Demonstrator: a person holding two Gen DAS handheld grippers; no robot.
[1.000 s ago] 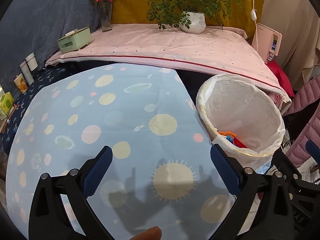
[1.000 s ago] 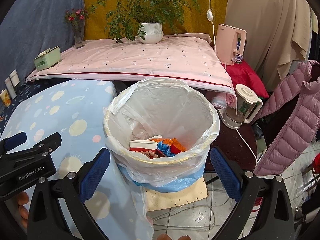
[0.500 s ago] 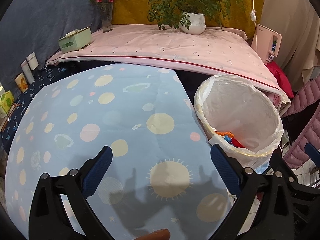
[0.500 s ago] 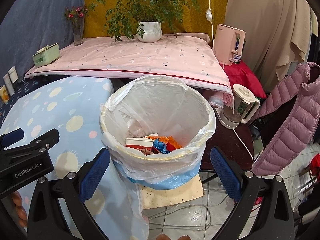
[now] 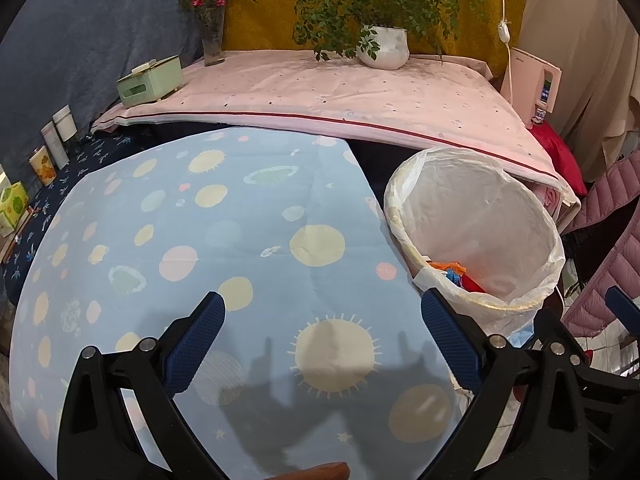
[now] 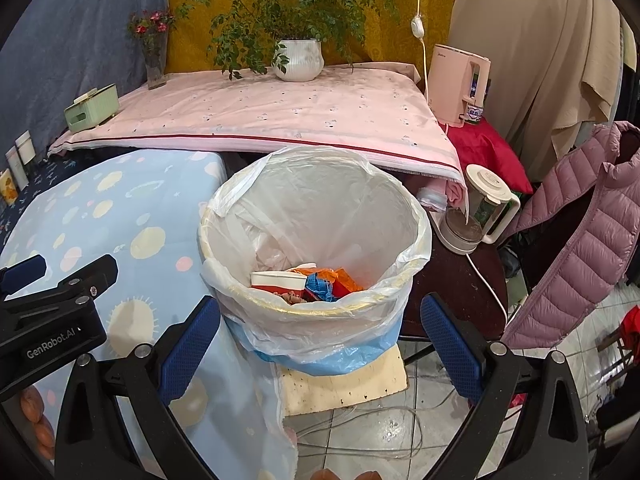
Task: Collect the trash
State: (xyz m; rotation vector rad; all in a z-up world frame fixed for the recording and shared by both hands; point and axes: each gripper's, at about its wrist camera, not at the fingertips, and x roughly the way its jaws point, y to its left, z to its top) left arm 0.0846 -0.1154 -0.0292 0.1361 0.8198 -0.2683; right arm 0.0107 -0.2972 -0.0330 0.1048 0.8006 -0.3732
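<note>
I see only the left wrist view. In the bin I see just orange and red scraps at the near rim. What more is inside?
Observer: The right wrist view shows a paper cup with a red band, lying beside the orange and blue wrappers in the trash bin.
Operator: Is the right gripper holding something?
Observer: No. The right gripper is open and empty, in front of the bin.
Operator: What does the bin stand on?
Observer: On a pale foam board on the tiled floor; loose cables lie near it.
</note>
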